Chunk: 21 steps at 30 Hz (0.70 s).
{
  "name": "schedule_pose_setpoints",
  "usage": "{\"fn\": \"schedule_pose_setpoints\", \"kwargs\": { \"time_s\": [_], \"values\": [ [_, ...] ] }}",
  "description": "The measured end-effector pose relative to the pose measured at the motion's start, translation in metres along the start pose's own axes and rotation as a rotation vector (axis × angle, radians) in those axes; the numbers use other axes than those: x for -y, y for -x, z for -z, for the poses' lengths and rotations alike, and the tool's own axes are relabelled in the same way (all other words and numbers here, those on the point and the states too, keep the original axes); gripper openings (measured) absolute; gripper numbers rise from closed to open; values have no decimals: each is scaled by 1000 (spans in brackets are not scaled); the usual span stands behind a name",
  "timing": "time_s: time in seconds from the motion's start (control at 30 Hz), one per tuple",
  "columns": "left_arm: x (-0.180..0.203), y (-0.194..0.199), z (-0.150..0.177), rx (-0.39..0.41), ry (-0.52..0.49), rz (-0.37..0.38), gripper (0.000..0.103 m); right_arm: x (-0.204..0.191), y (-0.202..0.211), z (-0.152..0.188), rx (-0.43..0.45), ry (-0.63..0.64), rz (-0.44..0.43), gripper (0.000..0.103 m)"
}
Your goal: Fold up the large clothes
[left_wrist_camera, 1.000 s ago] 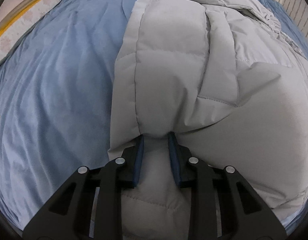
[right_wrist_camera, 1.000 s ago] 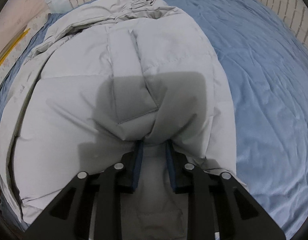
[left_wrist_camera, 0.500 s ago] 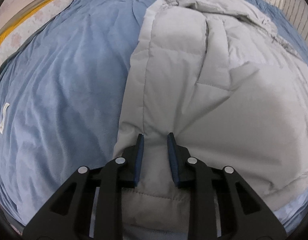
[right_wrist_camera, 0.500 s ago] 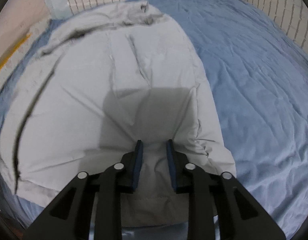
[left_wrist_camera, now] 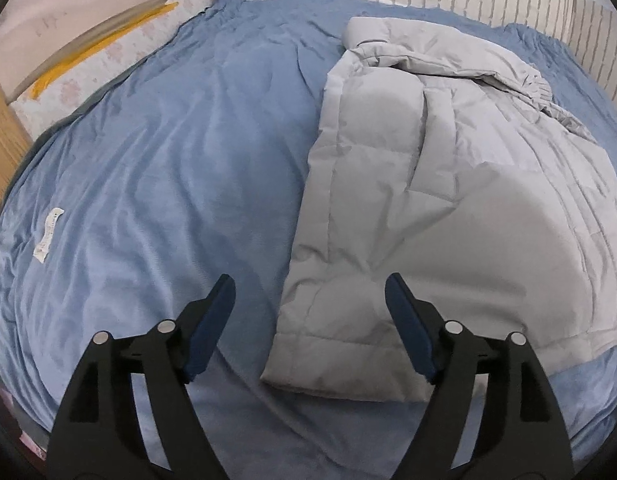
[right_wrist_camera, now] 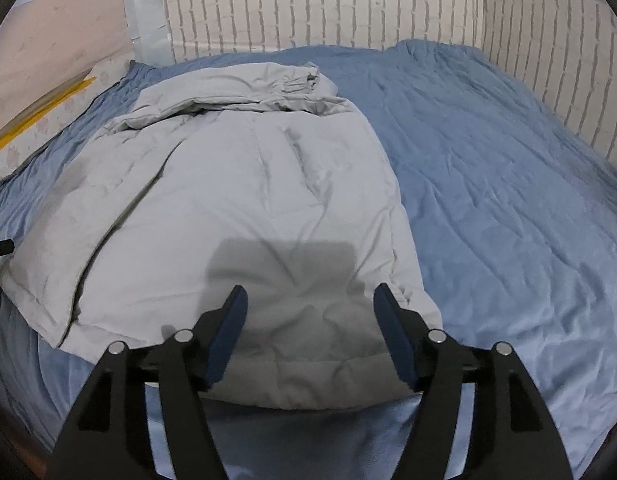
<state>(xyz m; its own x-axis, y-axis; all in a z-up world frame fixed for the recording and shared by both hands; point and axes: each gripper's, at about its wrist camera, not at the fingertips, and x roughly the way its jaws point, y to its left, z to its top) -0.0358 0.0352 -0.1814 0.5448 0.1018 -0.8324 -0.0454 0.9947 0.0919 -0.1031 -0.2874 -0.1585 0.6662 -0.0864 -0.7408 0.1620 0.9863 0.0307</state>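
Note:
A light grey puffer jacket (left_wrist_camera: 448,208) lies folded lengthwise on a blue bed cover (left_wrist_camera: 168,184), its hem toward me and a sleeve cuff at the far end. My left gripper (left_wrist_camera: 310,284) hovers above the jacket's near left corner; its jaws are opening wide and nothing is between the pads. In the right wrist view the same jacket (right_wrist_camera: 244,200) fills the left half. My right gripper (right_wrist_camera: 308,296) hangs over the near hem, its jaws opening too, with no fabric pinched.
The blue cover (right_wrist_camera: 508,200) spreads bare to the right of the jacket. A white brick-pattern wall (right_wrist_camera: 328,8) runs behind the bed. A yellow strip (left_wrist_camera: 108,48) and floral mattress edge lie at the far left. A small white label (left_wrist_camera: 48,236) is sewn on the cover.
Both grippers were pinching the jacket's hem; both have let go, opened wide and pulled back and upward. The jacket now lies flat on the bed.

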Motion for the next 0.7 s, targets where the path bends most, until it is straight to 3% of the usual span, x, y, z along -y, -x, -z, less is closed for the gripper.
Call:
{"fn": "schedule_pose_setpoints", "kwargs": {
  "time_s": [0.1,0.37,0.7],
  "values": [
    [0,-2,-4,-3,4,3,79,-1,3,0,7,-2,5,75],
    [-21,6,9,24,4,-20,94,3,6,1,14,-14,49,86],
    [-31,-12,26,-19,49,79,94,14,12,7,32,-46,186,91]
  ]
}}
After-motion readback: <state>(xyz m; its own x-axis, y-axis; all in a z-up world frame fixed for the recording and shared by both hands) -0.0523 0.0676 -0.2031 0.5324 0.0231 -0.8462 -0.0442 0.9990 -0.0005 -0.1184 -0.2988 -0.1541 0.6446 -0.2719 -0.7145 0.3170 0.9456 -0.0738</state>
